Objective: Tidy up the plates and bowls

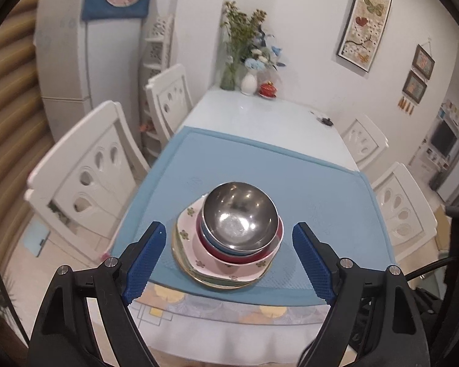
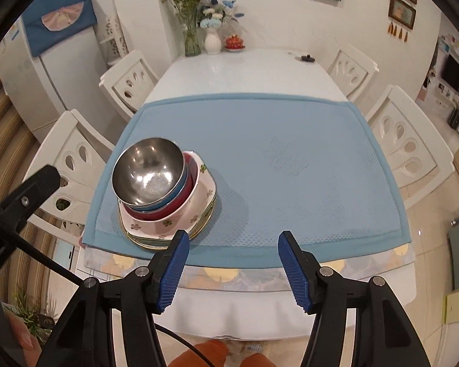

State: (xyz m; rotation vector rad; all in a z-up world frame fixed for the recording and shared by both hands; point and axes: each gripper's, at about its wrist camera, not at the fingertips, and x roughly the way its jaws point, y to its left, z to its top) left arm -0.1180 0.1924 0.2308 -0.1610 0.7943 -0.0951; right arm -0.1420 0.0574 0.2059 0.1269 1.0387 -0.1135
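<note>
A stack of dishes stands near the front edge of the blue mat (image 1: pixel 315 189). On top is a steel bowl (image 1: pixel 240 214), nested in a blue bowl (image 1: pixel 205 235) and a red bowl (image 1: pixel 279 233). Under them lie a pink flowered plate (image 1: pixel 205 263) and a gold-rimmed plate (image 1: pixel 180 261). My left gripper (image 1: pixel 229 231) is open and empty, its jaws either side of the stack, held above and short of it. In the right wrist view the steel bowl (image 2: pixel 148 171) and the stack sit at the mat's (image 2: pixel 290 159) front left. My right gripper (image 2: pixel 232 241) is open and empty to the right of the stack.
White chairs (image 2: pixel 76 159) stand on both sides of the long table (image 2: pixel 244 73). Vases with flowers (image 2: pixel 212 41) and a red pot (image 2: pixel 234 42) stand at the far end against the wall. A small dark object (image 2: pixel 306 58) lies at the far right. A fridge (image 1: pixel 76 61) is at the back left.
</note>
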